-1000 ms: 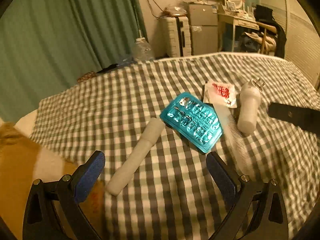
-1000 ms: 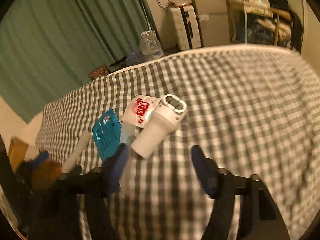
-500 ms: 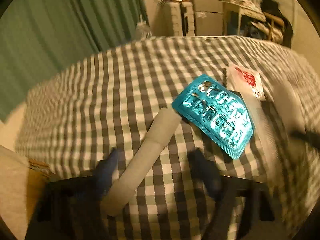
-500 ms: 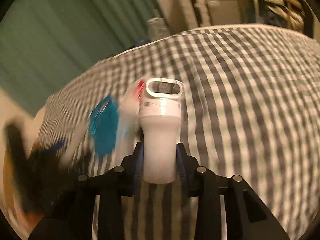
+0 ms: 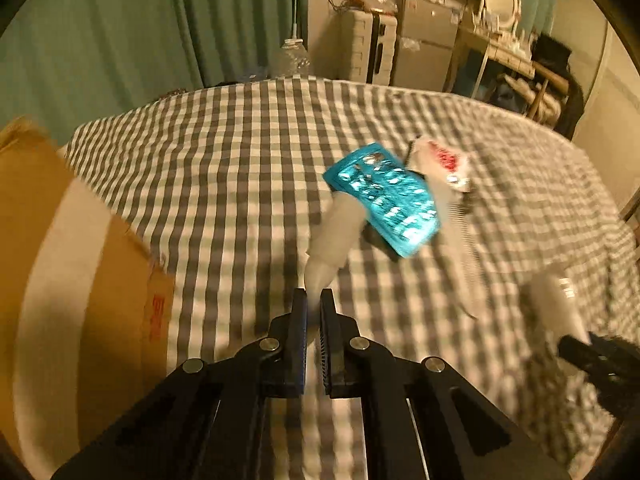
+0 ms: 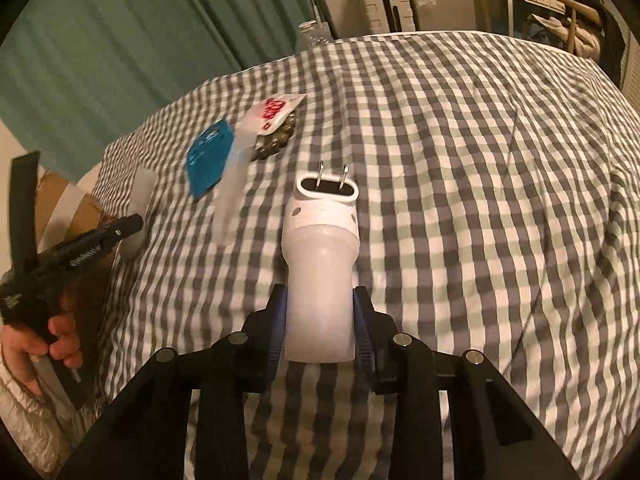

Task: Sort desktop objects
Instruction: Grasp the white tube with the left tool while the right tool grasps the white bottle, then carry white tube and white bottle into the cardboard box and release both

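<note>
A cardboard box [image 5: 76, 280] sits at far left. The left gripper [image 5: 313, 300] pinches the near end of a white tube [image 5: 332, 240] on the checked cloth [image 6: 480, 160]. The right gripper [image 6: 319, 304] clamps a white plug-in device [image 6: 320, 264], prongs pointing away.

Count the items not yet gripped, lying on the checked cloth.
4, possibly more hidden: teal blister pack, clear comb beside it, red-printed white packet overlapping a beaded item that peeks from beneath it.
</note>
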`<state>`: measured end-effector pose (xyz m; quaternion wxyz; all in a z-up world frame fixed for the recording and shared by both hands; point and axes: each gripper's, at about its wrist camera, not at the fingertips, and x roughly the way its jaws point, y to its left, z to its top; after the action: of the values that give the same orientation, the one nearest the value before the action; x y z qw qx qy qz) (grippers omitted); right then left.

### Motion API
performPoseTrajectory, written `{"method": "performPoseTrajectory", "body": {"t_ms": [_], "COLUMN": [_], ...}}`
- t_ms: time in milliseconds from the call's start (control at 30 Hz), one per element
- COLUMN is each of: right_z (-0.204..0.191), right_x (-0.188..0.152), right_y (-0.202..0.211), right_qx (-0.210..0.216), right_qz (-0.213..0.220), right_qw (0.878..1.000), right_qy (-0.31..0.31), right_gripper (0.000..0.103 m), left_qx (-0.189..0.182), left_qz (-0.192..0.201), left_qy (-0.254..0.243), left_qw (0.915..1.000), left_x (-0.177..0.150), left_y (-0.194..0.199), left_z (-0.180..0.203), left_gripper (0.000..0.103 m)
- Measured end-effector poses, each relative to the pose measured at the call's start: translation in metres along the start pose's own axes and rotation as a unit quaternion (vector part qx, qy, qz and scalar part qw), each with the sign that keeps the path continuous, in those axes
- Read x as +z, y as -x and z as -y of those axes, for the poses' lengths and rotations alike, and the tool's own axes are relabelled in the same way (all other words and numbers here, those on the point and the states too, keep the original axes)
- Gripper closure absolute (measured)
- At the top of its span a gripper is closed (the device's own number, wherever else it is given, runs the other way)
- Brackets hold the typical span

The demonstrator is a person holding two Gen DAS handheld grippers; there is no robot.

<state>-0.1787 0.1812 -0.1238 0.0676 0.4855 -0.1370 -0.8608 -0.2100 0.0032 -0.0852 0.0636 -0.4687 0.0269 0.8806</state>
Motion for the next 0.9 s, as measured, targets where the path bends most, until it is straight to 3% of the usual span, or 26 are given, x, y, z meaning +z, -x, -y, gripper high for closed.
{"method": "performPoseTrajectory", "body": {"t_ms": [100,333,633,733,900], "right_z": [-0.005,-0.026,-0.060,-0.090,-0.180], "right_x": [-0.011,-0.030,-0.041,-0.030,-0.010], "right_y": [0.020,0.069,0.125,0.145,0.170], "right_qx": [-0.012,-0.014,-0.013,0.010,0.041], "right_qz": [0.000,0.014,0.042,0.061,0.096], "right_qw": [1.000,0.999,0.997,0.994,0.981], "right_qy": [0.006,0.031,0.070,0.087,0.164], "right_gripper": [0.071,0.071,0.072,0.072,0.071], "left_qx": [-0.008,-0.021,-0.039,-0.044,-0.029], "left_qz": [0.022,0.021,0.060,0.083,0.122], "left_qy": [0.024,0.067,0.061,0.043,0.049], "left_qw": [0.9994,0.9973,0.9956,0.9946,0.9909], "left_x": [-0.012,-0.043,-0.036,-0.024,-0.009], "left_y": [0.028,0.077,0.151,0.185,0.241], "left_z": [-0.011,-0.026,-0.034,-0.047,-0.099], "left_gripper": [0.098,0.098,0.098,0.098,0.098]}}
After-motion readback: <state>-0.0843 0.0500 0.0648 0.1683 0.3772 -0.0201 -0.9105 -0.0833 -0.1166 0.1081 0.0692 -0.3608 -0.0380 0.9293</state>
